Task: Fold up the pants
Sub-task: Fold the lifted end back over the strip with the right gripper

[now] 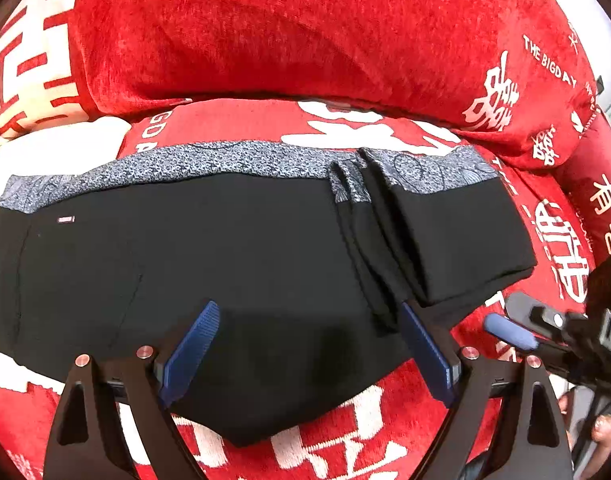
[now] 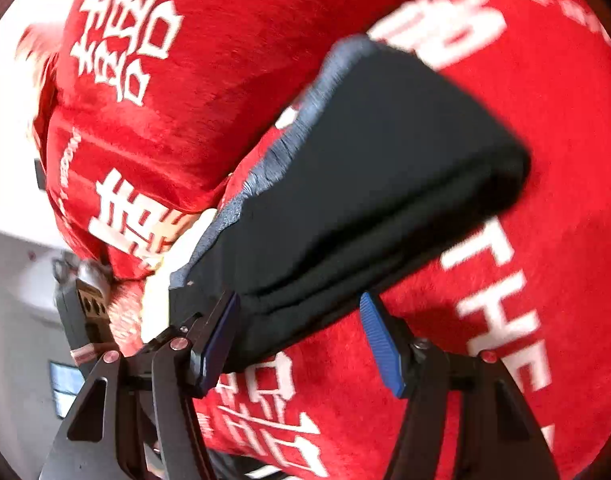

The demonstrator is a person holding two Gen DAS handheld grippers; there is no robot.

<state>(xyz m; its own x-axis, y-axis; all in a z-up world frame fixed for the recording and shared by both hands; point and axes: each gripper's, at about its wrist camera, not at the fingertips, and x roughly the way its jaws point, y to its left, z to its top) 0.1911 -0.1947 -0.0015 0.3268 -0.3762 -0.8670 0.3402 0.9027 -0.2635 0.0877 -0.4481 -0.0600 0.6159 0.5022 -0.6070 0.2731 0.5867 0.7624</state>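
Black pants (image 1: 225, 248) with a grey patterned band along their far edge lie flat on a red bedspread (image 1: 337, 432). Their right part is folded over into a thick layer. My left gripper (image 1: 309, 344) hovers open over the near edge of the pants, with nothing pinched between its blue pads. In the right wrist view the folded end of the pants (image 2: 385, 184) runs away from me. My right gripper (image 2: 301, 340) is open at its near corner. The cloth lies beside the left pad (image 2: 221, 340), and the other pad stands clear of it. One right-gripper finger (image 1: 509, 332) shows beside the pants.
A big red cushion (image 1: 305, 32) with white lettering lies just behind the pants. A cream cushion (image 1: 21, 72) sits at the far left. A person's hand (image 1: 605, 432) shows at the lower right. The bed's edge and a grey floor (image 2: 17, 320) lie to the left in the right wrist view.
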